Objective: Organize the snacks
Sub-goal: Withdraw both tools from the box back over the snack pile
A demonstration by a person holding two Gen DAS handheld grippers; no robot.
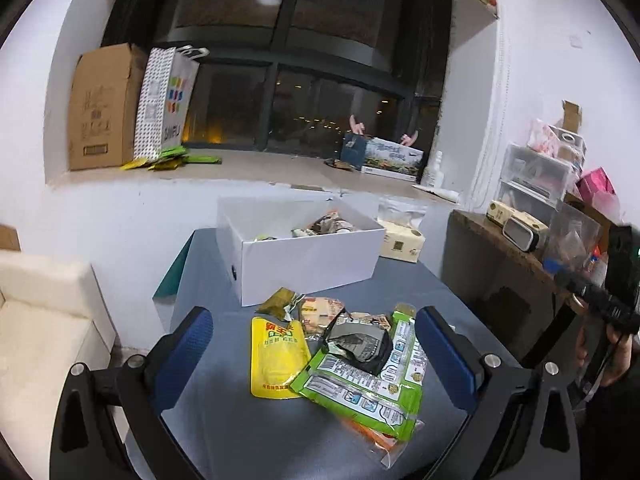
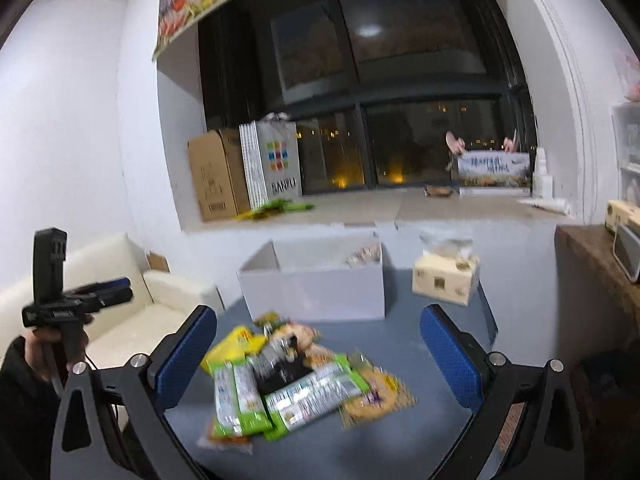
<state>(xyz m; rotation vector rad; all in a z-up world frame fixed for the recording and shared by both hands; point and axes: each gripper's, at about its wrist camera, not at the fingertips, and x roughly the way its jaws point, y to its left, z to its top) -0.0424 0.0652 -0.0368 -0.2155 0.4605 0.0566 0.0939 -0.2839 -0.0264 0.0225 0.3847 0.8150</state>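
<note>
A pile of snack packets lies on the grey-blue table [image 1: 408,284]: a yellow pouch [image 1: 276,360], a green packet [image 1: 364,376], a crumpled black-and-silver wrapper [image 1: 360,344] and an olive packet [image 1: 280,302]. Behind the pile stands an open white box [image 1: 304,256] with a few snacks inside. My left gripper [image 1: 316,360] is open, its blue pads on either side of the pile, above it. My right gripper [image 2: 320,360] is open over the same pile [image 2: 296,380], which is blurred in the right wrist view. The white box [image 2: 316,284] stands beyond it.
A tissue pack [image 1: 402,244] lies right of the box. A cream sofa [image 1: 44,320] is to the left. A wooden shelf [image 1: 516,248] with clear drawers and clutter is to the right. The window sill holds a cardboard box [image 1: 102,108] and a paper bag [image 1: 164,104].
</note>
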